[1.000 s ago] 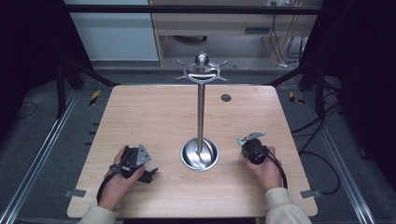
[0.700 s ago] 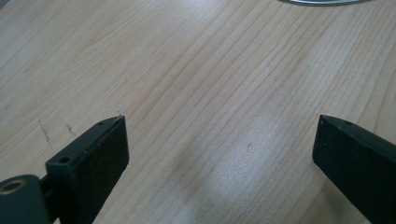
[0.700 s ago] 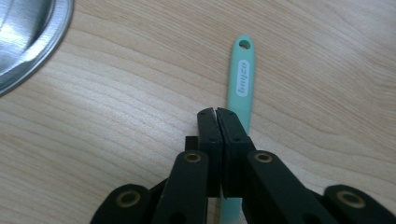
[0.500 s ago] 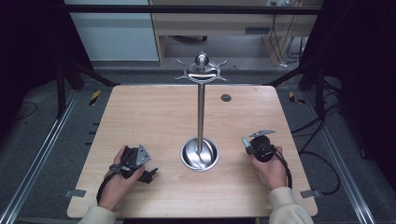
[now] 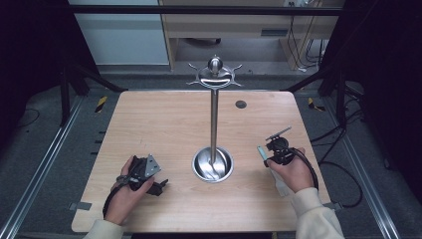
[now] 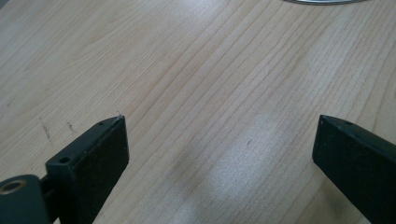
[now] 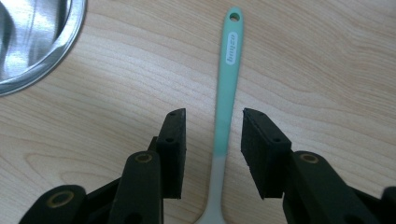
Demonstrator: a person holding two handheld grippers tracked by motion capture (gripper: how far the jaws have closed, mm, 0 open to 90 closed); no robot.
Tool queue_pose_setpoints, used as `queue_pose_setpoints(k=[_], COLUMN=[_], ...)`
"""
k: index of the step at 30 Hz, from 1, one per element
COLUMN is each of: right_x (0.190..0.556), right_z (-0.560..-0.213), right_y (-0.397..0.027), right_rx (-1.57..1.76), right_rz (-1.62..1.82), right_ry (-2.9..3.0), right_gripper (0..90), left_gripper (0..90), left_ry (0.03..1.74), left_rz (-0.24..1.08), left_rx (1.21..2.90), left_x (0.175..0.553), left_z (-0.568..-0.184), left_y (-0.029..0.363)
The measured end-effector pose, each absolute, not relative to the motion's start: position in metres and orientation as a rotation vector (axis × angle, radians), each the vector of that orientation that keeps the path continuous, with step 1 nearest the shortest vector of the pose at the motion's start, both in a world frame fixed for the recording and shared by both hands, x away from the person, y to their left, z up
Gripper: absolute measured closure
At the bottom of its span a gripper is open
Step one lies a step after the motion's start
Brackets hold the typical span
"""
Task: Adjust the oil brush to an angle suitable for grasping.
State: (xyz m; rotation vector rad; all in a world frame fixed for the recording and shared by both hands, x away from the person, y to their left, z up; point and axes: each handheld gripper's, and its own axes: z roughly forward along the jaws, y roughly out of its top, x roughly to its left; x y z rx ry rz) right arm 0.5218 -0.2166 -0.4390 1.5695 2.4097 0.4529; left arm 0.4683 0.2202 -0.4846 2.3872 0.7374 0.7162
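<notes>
Found a slim mint-green plastic utensil point(image 7: 227, 88), hanging hole at the tip and handle fading to a milky pale stem, lying flat on the light wooden table point(image 5: 164, 124), just to the right of the round dish base of a tall polished steel stand point(image 5: 213, 119) and apart from it. Could not tell the shape of its working end, hidden beneath the hand. Saw the right gripper point(image 7: 212, 154) poised over the handle, jaws having just been opening, pads standing either side of the stem without pressing it: released, nothing grasped. Saw the left gripper point(image 6: 219, 154) resting low on the table, jaws spread wide over bare wood, empty. Judged the utensil light, fairly stiff along the handle, perhaps slightly springy, and smooth enough to slide or swivel in a loose pinch. Judged it sturdy rather than fragile. Reckoned the best hold across the narrow stem near the middle, where green met pale, pads square to the flat sides, leaving the holed tip free for a hook on the stand.
</notes>
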Motion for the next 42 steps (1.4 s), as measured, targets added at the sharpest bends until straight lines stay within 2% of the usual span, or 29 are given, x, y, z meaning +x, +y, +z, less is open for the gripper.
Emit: queue_pose_setpoints(k=[21, 42], right_x=[0.529, 0.532], right_z=[-0.461, -0.466], right_y=[-0.224, -0.228], right_rx=[1.689, 1.745], right_rz=[0.344, 0.309], right_ry=[2.46, 2.48], right_gripper=[72.5, 78.4], left_gripper=[3.3, 3.3], left_ry=[0.734, 0.733], left_rz=[0.71, 0.712], left_rx=[2.394, 2.394], left_x=[0.469, 0.468], left_z=[-0.485, -0.485], left_y=[0.22, 0.22])
